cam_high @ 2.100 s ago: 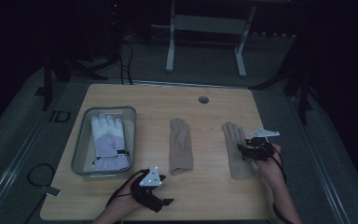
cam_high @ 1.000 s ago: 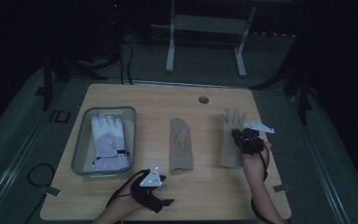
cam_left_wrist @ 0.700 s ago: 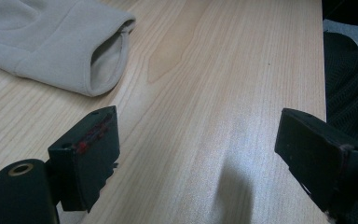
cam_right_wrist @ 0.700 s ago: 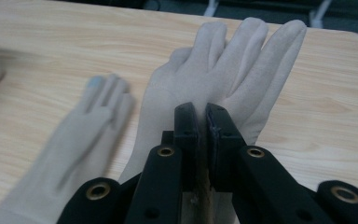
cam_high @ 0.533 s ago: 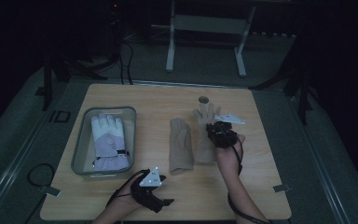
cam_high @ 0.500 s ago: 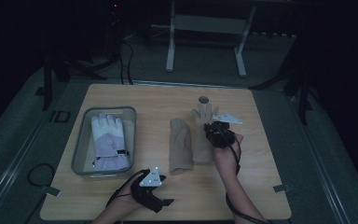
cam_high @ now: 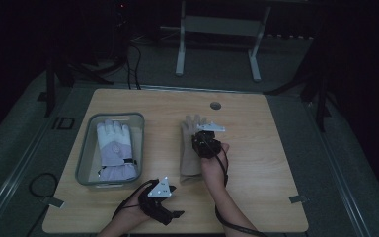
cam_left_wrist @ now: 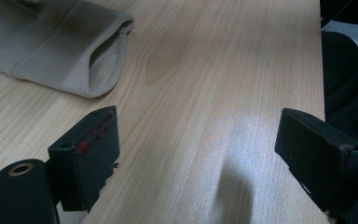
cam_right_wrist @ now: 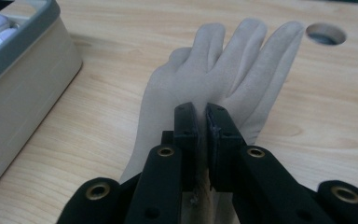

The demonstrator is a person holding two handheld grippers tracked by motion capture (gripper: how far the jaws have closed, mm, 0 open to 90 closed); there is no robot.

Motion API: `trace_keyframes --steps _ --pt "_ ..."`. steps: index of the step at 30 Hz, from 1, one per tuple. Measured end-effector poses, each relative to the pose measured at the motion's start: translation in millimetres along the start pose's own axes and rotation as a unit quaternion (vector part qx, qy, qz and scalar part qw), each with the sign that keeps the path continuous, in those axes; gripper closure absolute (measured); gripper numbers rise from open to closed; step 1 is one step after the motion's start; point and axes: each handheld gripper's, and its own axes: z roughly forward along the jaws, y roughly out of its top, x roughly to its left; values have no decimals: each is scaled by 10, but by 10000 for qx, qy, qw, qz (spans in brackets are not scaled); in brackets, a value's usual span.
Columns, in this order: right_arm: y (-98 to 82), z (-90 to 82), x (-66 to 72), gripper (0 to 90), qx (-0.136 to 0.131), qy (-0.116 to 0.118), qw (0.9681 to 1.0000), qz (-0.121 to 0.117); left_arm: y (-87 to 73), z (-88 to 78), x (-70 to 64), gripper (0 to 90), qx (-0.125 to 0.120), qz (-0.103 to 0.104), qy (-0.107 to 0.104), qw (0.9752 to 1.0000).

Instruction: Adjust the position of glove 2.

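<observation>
A beige glove [cam_high: 190,148] lies in the middle of the table, fingers pointing away from me. My right gripper [cam_high: 203,138] sits over it, shut on beige glove fabric. In the right gripper view the jaws [cam_right_wrist: 203,114] pinch the cloth and the beige glove's fingers [cam_right_wrist: 223,60] spread ahead of them. I cannot tell the held glove apart from the one that lay here before; they overlap. My left gripper [cam_high: 175,213] rests near the front edge, open. Its jaws [cam_left_wrist: 200,140] stand wide over bare wood, with a beige cuff [cam_left_wrist: 74,60] beyond them.
A grey bin [cam_high: 86,148] at the left holds a white and lavender glove [cam_high: 113,148]; the bin's wall [cam_right_wrist: 23,79] is close on the left in the right gripper view. A round hole [cam_high: 215,105] sits in the tabletop at the back.
My right gripper has carried a beige glove from the table's right side leftward onto the beige glove in the middle. The left gripper has stayed put.
</observation>
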Motion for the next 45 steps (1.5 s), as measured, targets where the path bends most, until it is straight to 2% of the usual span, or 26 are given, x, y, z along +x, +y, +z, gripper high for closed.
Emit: trace_keyframes --steps 3,7,10,16,17,19,20,24,25,26,32,34,36,40,42,45 --pt "-45 95 40 836 125 33 9999 73 0 5 -5 140 -8 0 10 10000" --pt "-86 158 77 835 176 -62 9997 -125 -2 -2 -5 140 -19 11 5 10000" --pt "-155 237 30 834 364 -10 9993 -17 -3 2 -5 140 -14 4 11 10000" --pt "-235 320 25 823 483 -13 9988 -64 -3 8 -9 140 13 23 2 10000" --pt "-251 340 17 814 518 19 9987 -13 -2 7 -9 140 18 38 -3 10000" --pt "-276 379 16 792 610 72 9981 -86 -2 9 -9 140 27 38 -9 10000" --pt "-300 408 19 751 636 61 9979 -120 -2 10 -9 141 30 40 -10 10000" --pt "-318 442 5 691 691 146 9975 -85 0 12 -14 140 26 42 -14 10000" --pt "-326 446 6 675 706 158 9973 -86 0 12 -15 141 20 40 -16 10000" --pt "-356 449 11 648 720 167 9971 -192 -1 12 -15 141 16 36 -15 10000" --pt "-428 385 -23 649 700 129 9968 -352 1 10 -12 141 1 27 -18 10000" --pt "-472 340 -52 649 679 108 9964 -494 1 9 -12 141 -2 27 -16 10000" --pt "-499 300 -90 643 674 122 9964 -491 2 12 -9 141 15 29 -16 10000" --pt "-490 253 -137 562 599 308 9967 -457 -4 16 -1 140 42 6 -2 10000" --pt "-464 223 -146 492 567 500 9958 -523 -19 19 9 141 105 2 18 9999" --pt "-437 175 -158 373 534 541 9949 -664 -31 25 21 141 124 -29 4 9999"
